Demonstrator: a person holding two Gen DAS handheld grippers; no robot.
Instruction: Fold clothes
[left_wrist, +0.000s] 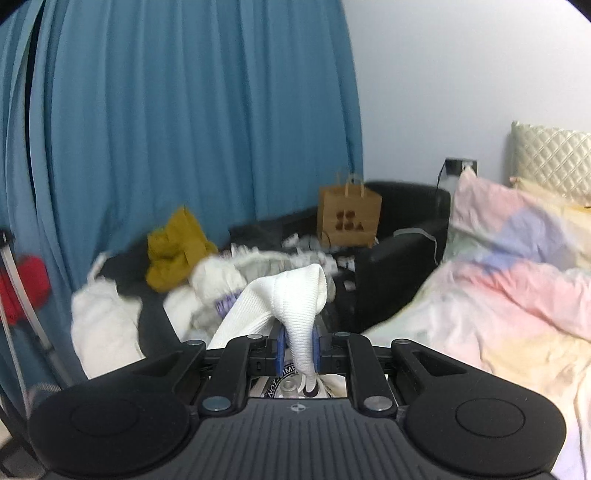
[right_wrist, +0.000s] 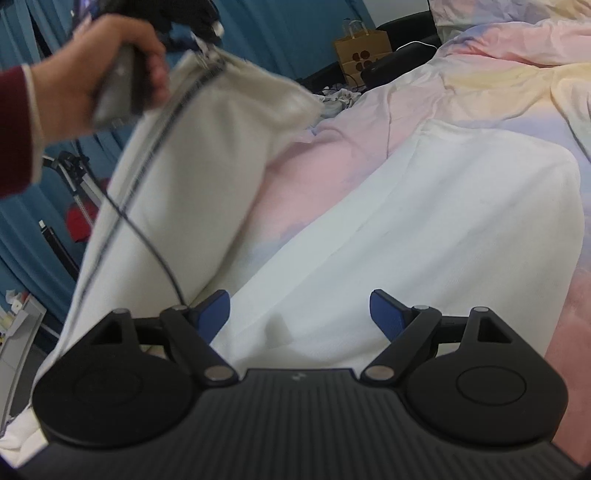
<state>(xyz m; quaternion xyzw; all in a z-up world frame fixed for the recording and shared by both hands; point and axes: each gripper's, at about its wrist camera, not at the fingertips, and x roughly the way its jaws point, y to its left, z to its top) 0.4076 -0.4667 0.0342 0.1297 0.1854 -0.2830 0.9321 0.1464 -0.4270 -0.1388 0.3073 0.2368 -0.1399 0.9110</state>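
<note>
The left gripper is clamped on a bunched ribbed edge of the white garment, which looks like a cuff or hem; the knit is soft and light, sags at once from any held point, and is best taken at such thick seamed edges, where the pads get bulk to bite on. From the right wrist view, the person's hand lifts that part of the garment up off the near left side of the bed, the zip edge hanging in a slack line, so it will likely swing and drag rather than keep its shape. The right gripper hovers with fingers spread apart and nothing between them, over the rest of the garment lying flat on the pastel duvet, which is itself soft and rumpled, a yielding surface to fold on. Farther off stand a black sofa piled with clothes, a paper bag, the blue curtain and a quilted headboard.
</note>
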